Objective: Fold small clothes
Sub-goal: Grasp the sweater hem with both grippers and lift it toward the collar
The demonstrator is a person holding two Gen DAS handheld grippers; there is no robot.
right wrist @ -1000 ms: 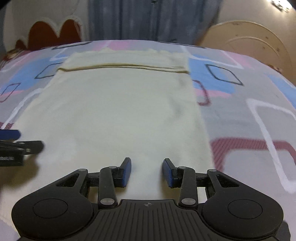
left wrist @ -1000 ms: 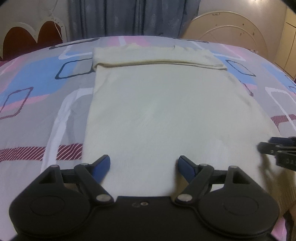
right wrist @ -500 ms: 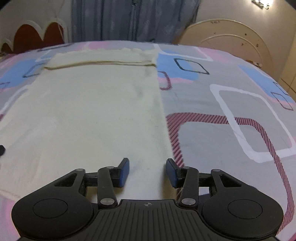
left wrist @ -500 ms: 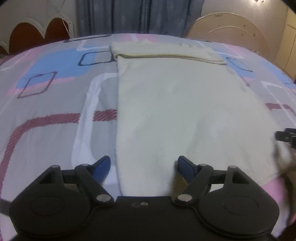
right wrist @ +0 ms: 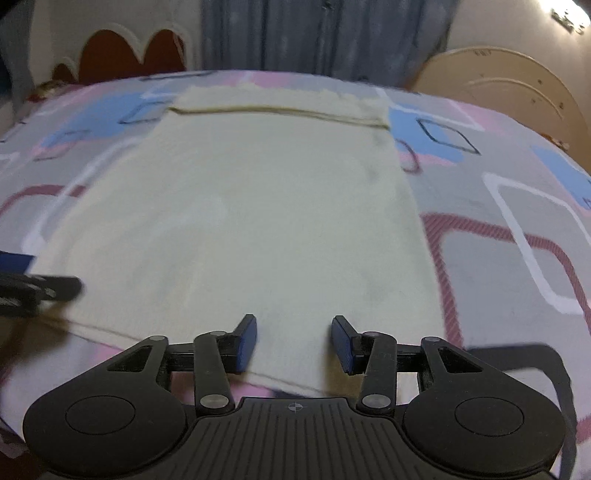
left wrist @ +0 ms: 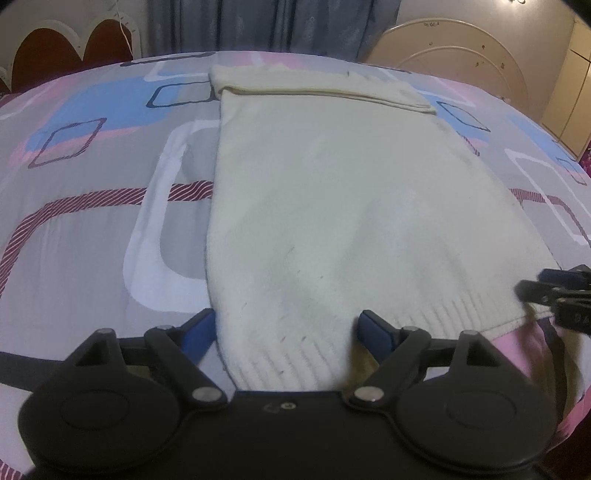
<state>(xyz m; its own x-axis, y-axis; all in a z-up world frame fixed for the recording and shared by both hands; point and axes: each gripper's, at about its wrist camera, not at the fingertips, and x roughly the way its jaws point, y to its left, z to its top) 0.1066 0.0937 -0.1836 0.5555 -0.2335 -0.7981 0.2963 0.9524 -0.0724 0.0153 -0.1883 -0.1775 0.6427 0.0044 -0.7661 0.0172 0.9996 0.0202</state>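
Note:
A cream knitted garment (left wrist: 332, 203) lies flat on the bed, its far end folded over into a band (left wrist: 314, 83). My left gripper (left wrist: 287, 328) hovers over the near left corner; the ribbed hem lies between its blue pads, which are spreading and do not press on it. My right gripper (right wrist: 293, 341) stands open over the near hem towards the right side of the garment (right wrist: 258, 221), with cloth under its gap. Each gripper shows at the edge of the other's view: the right gripper (left wrist: 554, 291) and the left gripper (right wrist: 37, 288).
The bed cover (left wrist: 92, 221) is grey with blue, pink and striped maroon shapes. Behind it stand a scalloped headboard (left wrist: 70, 48), a blue curtain (left wrist: 258, 22) and a round beige board (left wrist: 461, 62). Cupboard doors (left wrist: 572, 92) are at the far right.
My left gripper slid left to the garment's near left corner, and the ribbed hem now shows. My right gripper swung right past the garment's edge, then came back left over the hem.

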